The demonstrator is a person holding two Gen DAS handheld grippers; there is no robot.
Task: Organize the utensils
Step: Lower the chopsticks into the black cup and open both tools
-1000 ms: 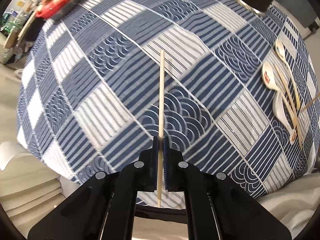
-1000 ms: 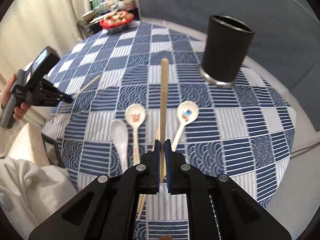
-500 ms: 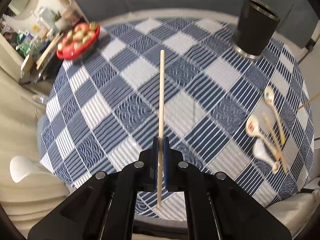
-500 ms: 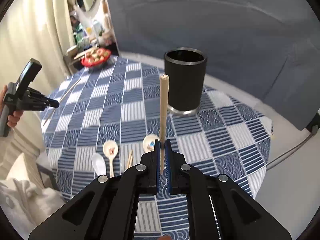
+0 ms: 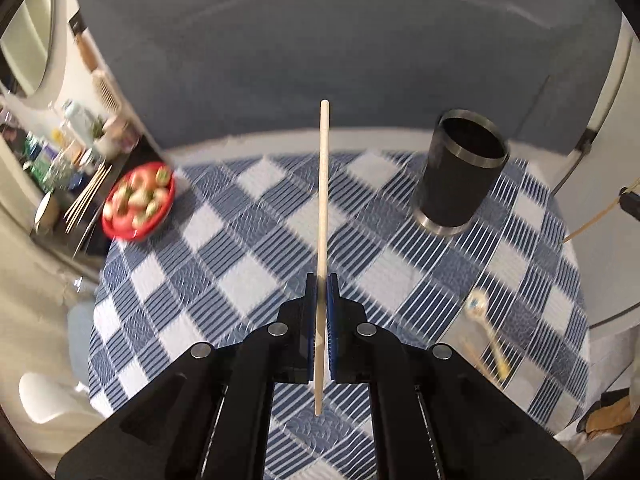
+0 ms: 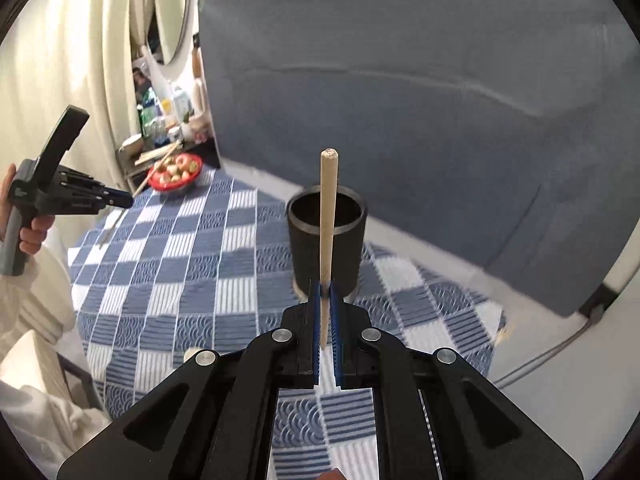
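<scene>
My left gripper [image 5: 321, 280] is shut on a wooden chopstick [image 5: 323, 200] that points away over the blue checked tablecloth [image 5: 240, 248]. A black cylindrical utensil holder [image 5: 460, 172] stands at the far right of that view. My right gripper [image 6: 327, 288] is shut on a second chopstick [image 6: 328, 216], whose tip rises in front of the black holder [image 6: 308, 236] just beyond it. From the right wrist view the left gripper [image 6: 120, 201] appears at the left, held in a person's hand [image 6: 34, 230]. A white spoon [image 5: 478, 308] lies on the cloth at the right.
A red bowl of fruit [image 5: 138, 202] sits at the table's far left edge, next to a cluttered shelf [image 5: 60, 168]. A blue-grey sofa back [image 6: 400, 100] rises behind the table. A cable [image 6: 560, 344] runs along the floor at the right.
Both grippers have risen and tilted up with their chopsticks. The holder now sits straight ahead of the right gripper, and most of the spoons have slipped out of both views.
</scene>
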